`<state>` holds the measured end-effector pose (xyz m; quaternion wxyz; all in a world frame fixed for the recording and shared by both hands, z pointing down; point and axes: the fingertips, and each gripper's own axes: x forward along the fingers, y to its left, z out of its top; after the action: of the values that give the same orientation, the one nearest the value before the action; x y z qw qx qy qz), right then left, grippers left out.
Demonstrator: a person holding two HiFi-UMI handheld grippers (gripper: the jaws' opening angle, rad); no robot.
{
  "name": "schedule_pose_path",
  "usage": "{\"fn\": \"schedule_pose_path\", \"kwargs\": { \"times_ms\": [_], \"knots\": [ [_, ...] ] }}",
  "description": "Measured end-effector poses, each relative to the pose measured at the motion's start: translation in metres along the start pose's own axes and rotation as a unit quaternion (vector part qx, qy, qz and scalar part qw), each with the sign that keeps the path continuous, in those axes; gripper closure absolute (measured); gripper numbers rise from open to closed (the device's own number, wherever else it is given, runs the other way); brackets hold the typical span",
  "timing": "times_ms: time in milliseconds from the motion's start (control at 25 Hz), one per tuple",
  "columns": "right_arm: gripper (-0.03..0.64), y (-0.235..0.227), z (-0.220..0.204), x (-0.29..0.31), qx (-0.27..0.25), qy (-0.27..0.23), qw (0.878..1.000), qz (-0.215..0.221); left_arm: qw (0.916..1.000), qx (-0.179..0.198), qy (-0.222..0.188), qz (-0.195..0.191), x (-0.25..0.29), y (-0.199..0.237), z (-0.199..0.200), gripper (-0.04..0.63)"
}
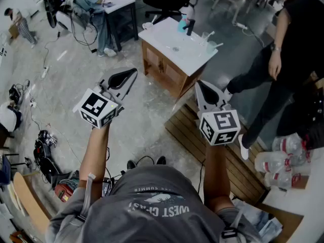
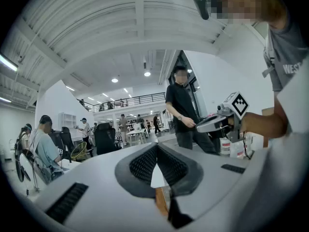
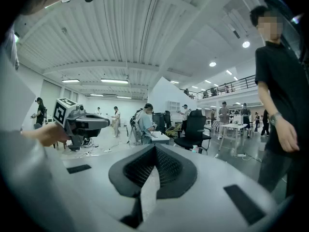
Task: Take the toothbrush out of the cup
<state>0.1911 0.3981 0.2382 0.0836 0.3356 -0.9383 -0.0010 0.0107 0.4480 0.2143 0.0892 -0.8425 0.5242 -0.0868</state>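
The person stands well back from the white tabletop (image 1: 164, 34), so I'd say nothing of the job has begun. Both forearms are stretched forward side by side, with the marker cubes turned upward. The left tongs (image 1: 133, 73) point level toward the tabletop's near corner. The right tongs (image 1: 198, 83) dip slightly and aim at the same piece of furniture. Both pairs are pressed fully together with nothing between them. Each gripper view confirms it: the ribbed pads meet in a closed seam, and only the open hall lies beyond. Carried like that, they look parked for the walk up rather than ready to grasp.

The clear cup (image 1: 206, 37) sits toward the tabletop's right-hand end, near a blue bottle (image 1: 183, 24). The toothbrush should be standing in it, but it is too small to pick out for certain. A bystander in black (image 1: 291, 49) stands just right of the tabletop, close to the way in. My guess is that the right tongs will do the reaching, since the cup is on their side, and they must open first.
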Motion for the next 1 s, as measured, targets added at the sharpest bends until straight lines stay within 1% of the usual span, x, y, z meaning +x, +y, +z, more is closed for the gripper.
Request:
{"fn": "schedule_pose_path", "kwargs": {
  "times_ms": [320, 560, 720, 840, 1000],
  "knots": [
    [0.611, -0.039, -0.012, 0.002, 0.008, 0.001, 1.000, 0.006, 0.9999, 0.000, 0.013, 0.001, 0.038, -0.013, -0.005, 0.596],
    [0.607, -0.052, -0.020, 0.008, 0.027, 0.000, 0.999, 0.021, 0.9997, 0.002, 0.024, 0.005, 0.049, -0.015, -0.008, 0.596],
    [0.607, -0.061, -0.024, 0.018, 0.046, -0.003, 0.999, 0.018, 0.9994, 0.000, 0.033, 0.007, 0.053, -0.008, -0.015, 0.595],
    [0.607, -0.067, -0.025, 0.030, 0.048, 0.000, 0.999, 0.013, 0.9995, -0.002, 0.032, 0.005, 0.062, 0.003, -0.020, 0.595],
    [0.607, -0.075, -0.026, 0.045, 0.046, 0.004, 0.999, -0.003, 0.9996, -0.009, 0.025, -0.008, 0.079, 0.020, -0.027, 0.596]
  ]
}}
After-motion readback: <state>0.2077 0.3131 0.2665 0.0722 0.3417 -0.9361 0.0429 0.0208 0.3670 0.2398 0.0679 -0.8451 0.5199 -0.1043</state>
